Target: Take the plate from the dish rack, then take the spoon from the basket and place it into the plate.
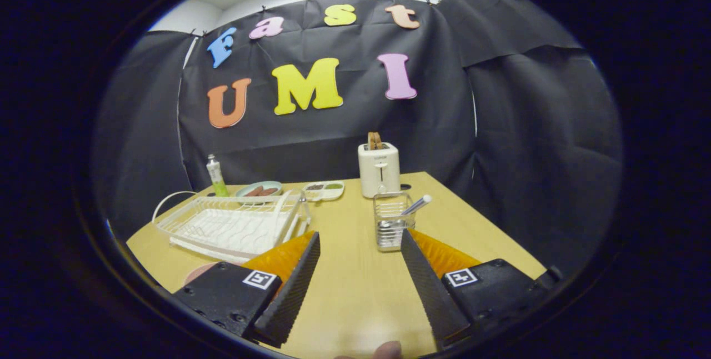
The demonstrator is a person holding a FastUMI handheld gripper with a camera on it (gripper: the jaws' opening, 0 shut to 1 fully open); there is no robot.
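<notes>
Between your gripper's (360, 239) two fingers it's just bare table (355, 292), so the thing is spread wide and holding nothing right now. Just ahead of the right finger sits the little wire basket (390, 220), and you can see the spoon (415, 205) leaning out of it with its handle poking up toward the right, so that part of the job hasn't happened yet by the look of it. Off beyond the left finger is the white dish rack (233, 225), and honestly it looks empty to me; I can't spot a plate standing in it. There's a pinkish round edge (201, 271) peeking out on the table just beside the left finger's base, near the front of the rack, and my guess is that's the plate already taken out and set down, but too little of it shows to be sure. If that's right, you're about halfway: plate done, spoon grab and drop left. Further back there's a toaster (379, 169), a couple of small dishes of food (261, 190) and a tube (215, 175), none of which you need.
</notes>
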